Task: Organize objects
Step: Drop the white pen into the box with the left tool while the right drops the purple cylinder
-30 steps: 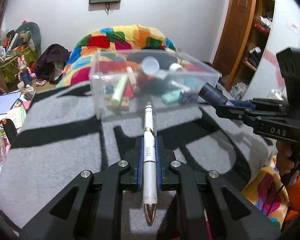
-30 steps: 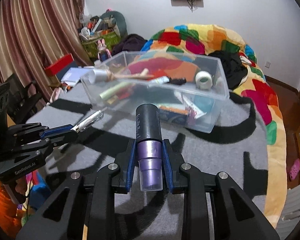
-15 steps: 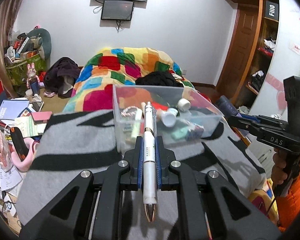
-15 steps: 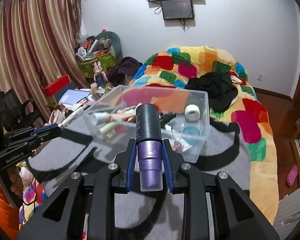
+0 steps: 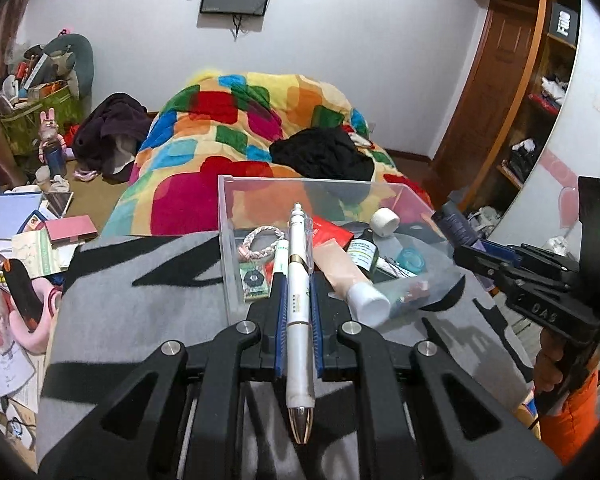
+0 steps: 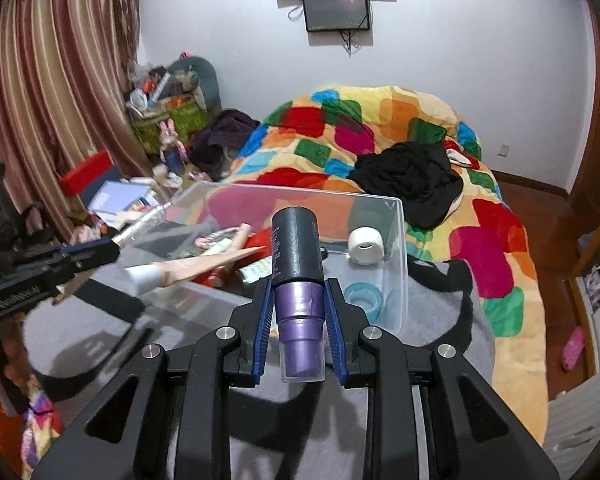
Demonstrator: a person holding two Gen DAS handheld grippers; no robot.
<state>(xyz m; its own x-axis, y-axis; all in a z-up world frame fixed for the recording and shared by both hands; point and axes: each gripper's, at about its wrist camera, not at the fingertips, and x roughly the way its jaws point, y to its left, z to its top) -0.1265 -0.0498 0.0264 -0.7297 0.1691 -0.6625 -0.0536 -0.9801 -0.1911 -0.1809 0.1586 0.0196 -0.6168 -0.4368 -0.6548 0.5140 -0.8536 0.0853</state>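
My left gripper is shut on a white pen whose tip reaches over the near wall of a clear plastic bin. The bin holds a pink tube, a dark bottle, a tape roll, a braided bracelet and other small items. My right gripper is shut on a black and purple bottle held just before the bin. The right gripper also shows in the left wrist view, the left one in the right wrist view.
The bin stands on a grey and black blanket. Behind it lies a colourful quilt with black clothing. Books and clutter cover the floor at the left. A wooden shelf stands at the right.
Both grippers have risen and moved forward to the bin's near edge with their objects still held. The bin's contents now show from above.
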